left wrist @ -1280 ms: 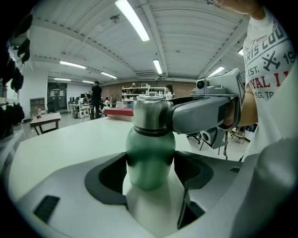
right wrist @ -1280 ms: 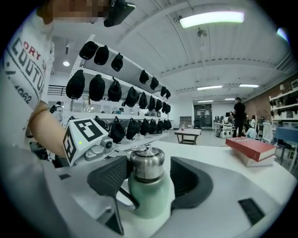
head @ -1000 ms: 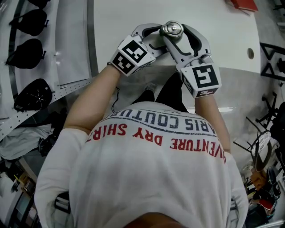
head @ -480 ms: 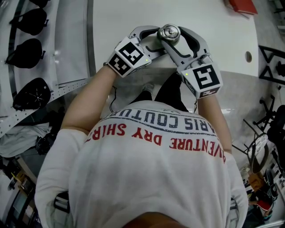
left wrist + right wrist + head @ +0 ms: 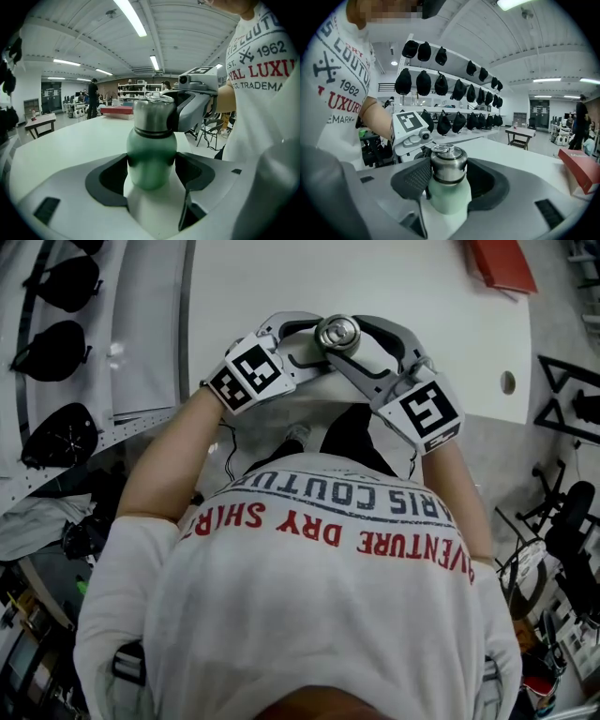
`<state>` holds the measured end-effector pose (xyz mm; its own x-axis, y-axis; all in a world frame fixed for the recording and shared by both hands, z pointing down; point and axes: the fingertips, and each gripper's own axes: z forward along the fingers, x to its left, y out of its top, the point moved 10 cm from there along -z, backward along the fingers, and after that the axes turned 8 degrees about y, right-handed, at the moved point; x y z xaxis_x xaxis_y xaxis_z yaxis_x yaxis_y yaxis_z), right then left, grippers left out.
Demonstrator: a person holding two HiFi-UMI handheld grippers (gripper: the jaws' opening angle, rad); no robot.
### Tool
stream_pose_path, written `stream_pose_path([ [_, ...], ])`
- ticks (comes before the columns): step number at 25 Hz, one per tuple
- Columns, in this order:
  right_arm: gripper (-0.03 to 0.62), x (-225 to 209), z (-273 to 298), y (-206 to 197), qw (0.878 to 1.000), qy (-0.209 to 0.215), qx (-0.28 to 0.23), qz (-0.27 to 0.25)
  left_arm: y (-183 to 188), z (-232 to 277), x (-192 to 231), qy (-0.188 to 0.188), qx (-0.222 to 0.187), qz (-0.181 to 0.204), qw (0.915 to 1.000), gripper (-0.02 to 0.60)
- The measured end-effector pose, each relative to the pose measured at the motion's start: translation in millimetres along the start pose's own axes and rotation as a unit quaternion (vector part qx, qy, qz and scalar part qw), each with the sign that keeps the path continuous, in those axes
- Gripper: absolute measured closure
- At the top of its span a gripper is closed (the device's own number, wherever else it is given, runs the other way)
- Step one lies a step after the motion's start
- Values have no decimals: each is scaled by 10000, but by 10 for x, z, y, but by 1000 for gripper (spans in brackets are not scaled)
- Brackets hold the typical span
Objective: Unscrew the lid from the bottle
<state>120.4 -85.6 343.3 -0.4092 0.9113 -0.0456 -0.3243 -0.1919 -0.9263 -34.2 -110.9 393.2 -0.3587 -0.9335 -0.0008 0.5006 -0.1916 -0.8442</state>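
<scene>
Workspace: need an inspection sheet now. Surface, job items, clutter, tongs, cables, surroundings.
Surface: white table, with one round port near its right edge.
Job's things: green bottle upright, steel lid on its neck.
Clutter: red box at the table's far side, apart from the bottle.
Grippers: left tongs clamp the bottle's body; right tongs clamp the lid.
Cables: one thin dark lead below the table edge; none seen on the surface.
Surroundings: rack of dark caps; people in the background.
</scene>
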Motion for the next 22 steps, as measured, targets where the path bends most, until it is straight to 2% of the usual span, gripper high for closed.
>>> stream_pose_path([
  [6, 358, -147, -1, 41, 9962, 825, 92, -279, 14, 7, 22, -114, 55, 76, 9999, 247],
  [13, 358, -304, 33, 74, 9833, 1739, 72, -528, 18, 4, 36, -179, 111, 136, 9997, 247],
  [18, 358, -386, 47, 99, 9731, 2211, 48, -639, 36, 2, 28, -144, 138, 135, 9997, 247],
  [22, 358, -397, 70, 128, 9679, 2431, -42, -629, 14, -13, 16, -103, 131, 105, 9998, 247],
])
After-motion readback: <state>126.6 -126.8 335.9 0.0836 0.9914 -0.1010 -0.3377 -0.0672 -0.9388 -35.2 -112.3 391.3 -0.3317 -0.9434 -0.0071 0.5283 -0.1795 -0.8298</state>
